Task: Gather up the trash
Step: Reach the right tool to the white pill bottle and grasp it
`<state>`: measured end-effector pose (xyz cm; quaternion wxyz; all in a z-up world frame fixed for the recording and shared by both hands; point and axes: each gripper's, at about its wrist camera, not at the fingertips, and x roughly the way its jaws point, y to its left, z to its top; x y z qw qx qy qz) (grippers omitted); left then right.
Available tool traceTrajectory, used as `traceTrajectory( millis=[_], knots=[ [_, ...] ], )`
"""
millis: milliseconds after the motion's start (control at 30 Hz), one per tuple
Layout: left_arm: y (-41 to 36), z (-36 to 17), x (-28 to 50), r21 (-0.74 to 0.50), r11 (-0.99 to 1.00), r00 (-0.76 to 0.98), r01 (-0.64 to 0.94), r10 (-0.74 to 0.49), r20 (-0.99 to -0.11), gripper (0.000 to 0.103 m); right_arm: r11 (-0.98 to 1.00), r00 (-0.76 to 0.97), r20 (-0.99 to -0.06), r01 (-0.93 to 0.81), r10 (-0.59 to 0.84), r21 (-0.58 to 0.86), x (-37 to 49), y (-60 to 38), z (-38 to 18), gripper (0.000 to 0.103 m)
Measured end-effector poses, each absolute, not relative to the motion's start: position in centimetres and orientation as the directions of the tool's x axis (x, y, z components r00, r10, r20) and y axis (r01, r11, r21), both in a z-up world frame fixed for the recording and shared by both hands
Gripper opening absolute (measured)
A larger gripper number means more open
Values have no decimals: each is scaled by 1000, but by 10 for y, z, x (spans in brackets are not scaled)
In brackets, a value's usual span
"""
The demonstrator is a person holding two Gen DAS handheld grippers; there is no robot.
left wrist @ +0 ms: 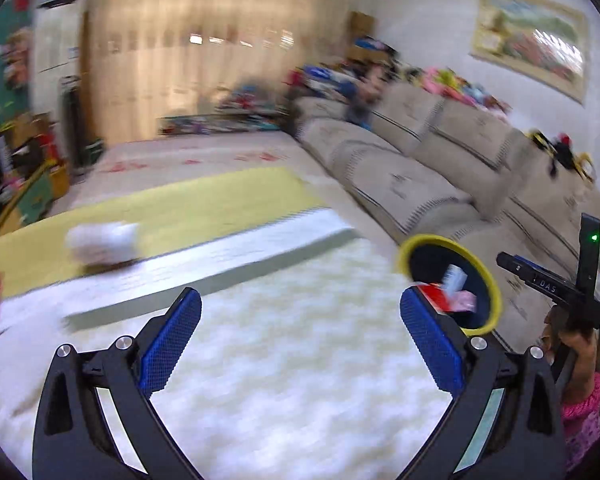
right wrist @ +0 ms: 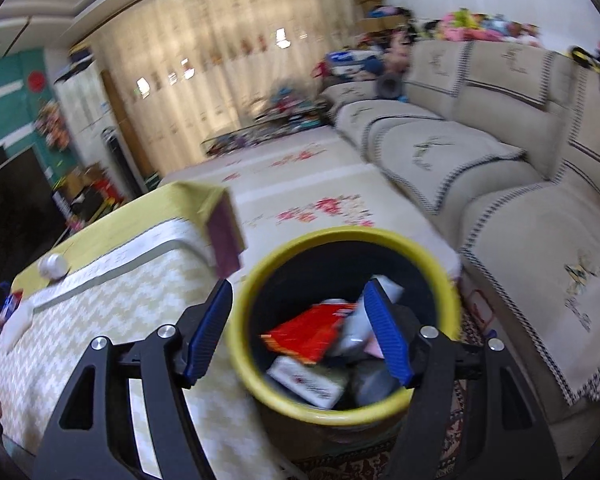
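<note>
My left gripper (left wrist: pixel 300 334) sits at the bottom of the left wrist frame, its blue ribbed pads spread as wide as they go, with nothing between them but the cream zigzag-patterned tablecloth (left wrist: pixel 284 360) below. At the lower right edge of that frame a person's hand (left wrist: pixel 576 344) in a pink sleeve grasps the black handle of the other tool.

My right gripper (right wrist: pixel 298 332) fills the bottom of the right wrist frame, jaws partly apart. The near rim of the round yellow-rimmed dark waste bin (right wrist: pixel 244 292) lies between them, one pad outside the bin and one inside it, but through the blur I cannot tell whether the pads actually press on the rim. The bin holds the trash: a red flat carton (right wrist: pixel 304 332), a white packet (right wrist: pixel 306 384) and grey wrappings. In the left wrist view the same bin shows at centre right, just beyond my right-hand finger.

A crumpled white paper ball (left wrist: pixel 102 242) lies on the yellow-green runner (left wrist: pixel 172 204) at left centre of the left frame, well apart from the bin. A beige sectional sofa (right wrist: pixel 440 152) runs along the right; cream curtains (right wrist: pixel 204 60) hang across the upper centre.
</note>
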<state>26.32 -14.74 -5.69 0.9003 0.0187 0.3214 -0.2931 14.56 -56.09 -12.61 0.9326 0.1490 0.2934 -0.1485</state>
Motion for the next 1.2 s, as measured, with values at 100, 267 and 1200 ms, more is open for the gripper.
traceTrajectory(
  millis=[100,267,1200],
  knots=[
    [-81,-58,262,-121,880,692,458,-439,-573,98,942,787,-599,298,-150,156,175,-526,-120,65],
    [2,-66,269,-59,934,762,354,-324,-561,98,985,804,-589,153,-76,83,221,-456,-103,65],
    [90,-77,267,-253,922,741,294,-387,-548,98,980,640,-750,-25,167,197,446,-170,-125,84]
  ],
)
